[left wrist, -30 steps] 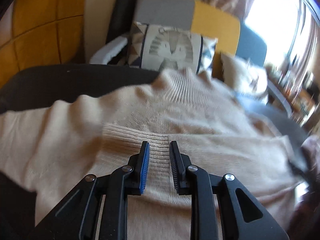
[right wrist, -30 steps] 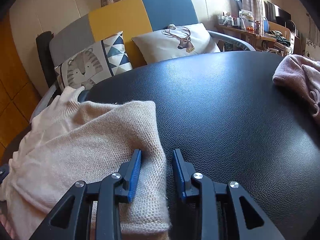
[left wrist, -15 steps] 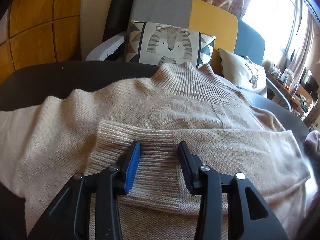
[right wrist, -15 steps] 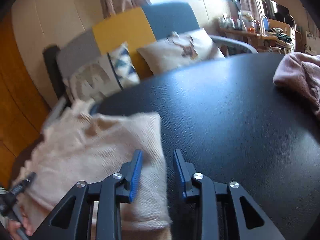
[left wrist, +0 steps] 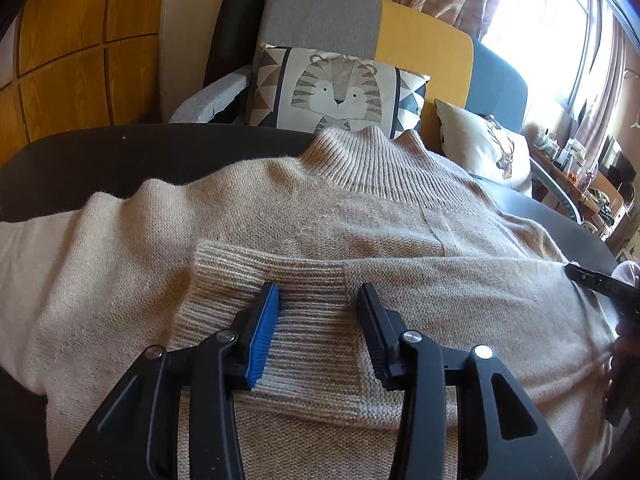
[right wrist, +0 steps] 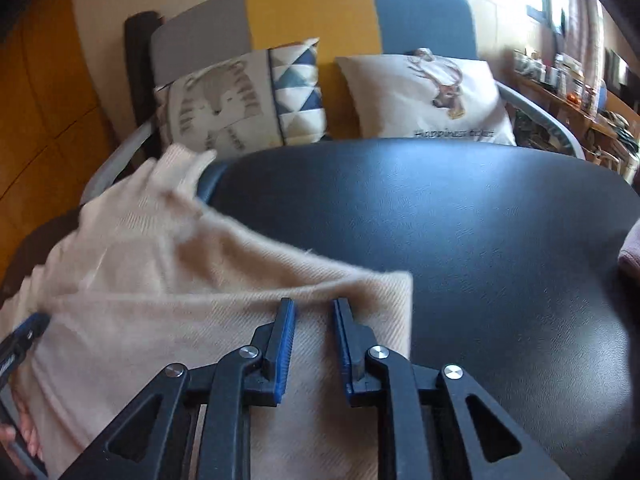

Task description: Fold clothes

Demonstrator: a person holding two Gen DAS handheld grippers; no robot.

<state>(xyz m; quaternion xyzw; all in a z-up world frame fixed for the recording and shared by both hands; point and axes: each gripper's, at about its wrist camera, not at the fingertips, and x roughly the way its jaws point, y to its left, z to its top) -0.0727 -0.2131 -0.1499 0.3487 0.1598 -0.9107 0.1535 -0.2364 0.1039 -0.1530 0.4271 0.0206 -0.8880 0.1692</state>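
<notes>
Since a moment ago we have spread our left gripper (left wrist: 318, 308) wide over the ribbed cuff (left wrist: 280, 292) of the beige sweater (left wrist: 248, 216) lying on the black table (right wrist: 460, 220), while our right gripper (right wrist: 314, 320), fingers narrowly apart, has moved fully over its folded edge, gripping nothing.

The left wrist camera is looking close and low along its fingers across the sweater (left wrist: 280, 220) toward the sofa (left wrist: 420, 48). The right wrist camera is sitting at the sweater's (right wrist: 160, 300) right edge, facing the same sofa (right wrist: 312, 8) over the table (right wrist: 480, 220). Both are sharing sweater, table and tiger cushion (left wrist: 336, 92).
</notes>
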